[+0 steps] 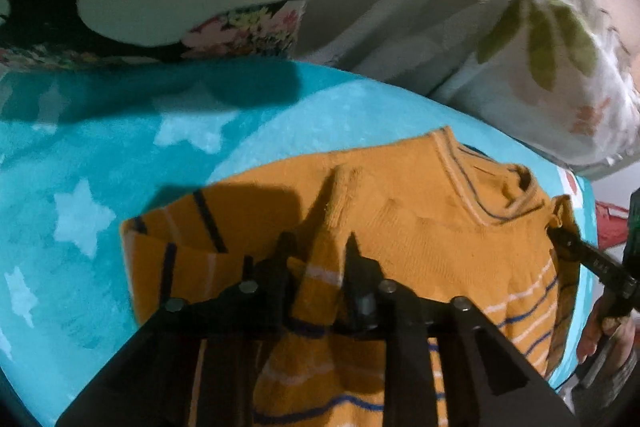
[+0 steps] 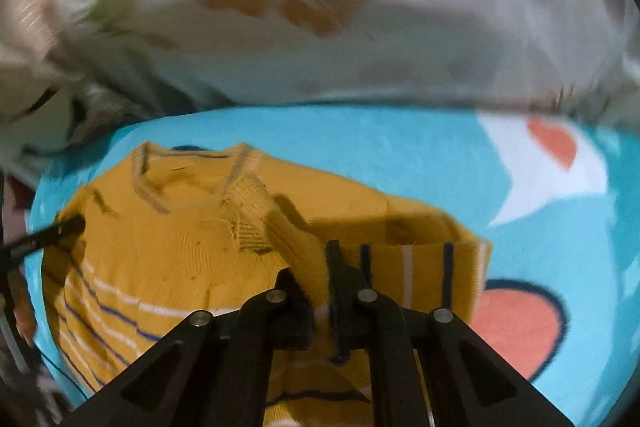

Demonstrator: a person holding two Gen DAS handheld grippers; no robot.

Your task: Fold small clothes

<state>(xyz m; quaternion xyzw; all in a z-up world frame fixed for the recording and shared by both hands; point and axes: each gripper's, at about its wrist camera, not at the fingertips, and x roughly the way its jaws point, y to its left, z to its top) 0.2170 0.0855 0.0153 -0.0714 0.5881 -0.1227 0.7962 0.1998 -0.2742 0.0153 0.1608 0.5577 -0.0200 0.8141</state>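
A mustard-yellow sweater [image 1: 420, 227] with navy and white stripes lies spread on the turquoise star-print blanket [image 1: 80, 187], its striped V-neck collar [image 1: 468, 195] toward the far edge. I see my left gripper [image 1: 316, 247] low over the garment, its two black fingers [image 1: 356, 259] closed to a narrow gap around a raised ridge of yellow knit, which it grips. In the right wrist view, my right gripper [image 2: 316, 267] likewise pinches a thick roll of the sweater [image 2: 160, 247], a sleeve or folded edge, between nearly closed jaws; a striped cuff section [image 2: 424, 267] lies just beside it on the blanket [image 2: 360, 147]. Each camera catches the other gripper at the frame's side, touching the sweater's edge. A hand [image 1: 604, 331] holds the right tool at the far right of the left view. Beyond the blanket, a pale floral-print bedding bundle [image 1: 520, 27] and a dark flowered fabric [image 1: 240, 31] border the scene. The blanket [image 2: 540, 155] shows orange and white shapes on its right side.
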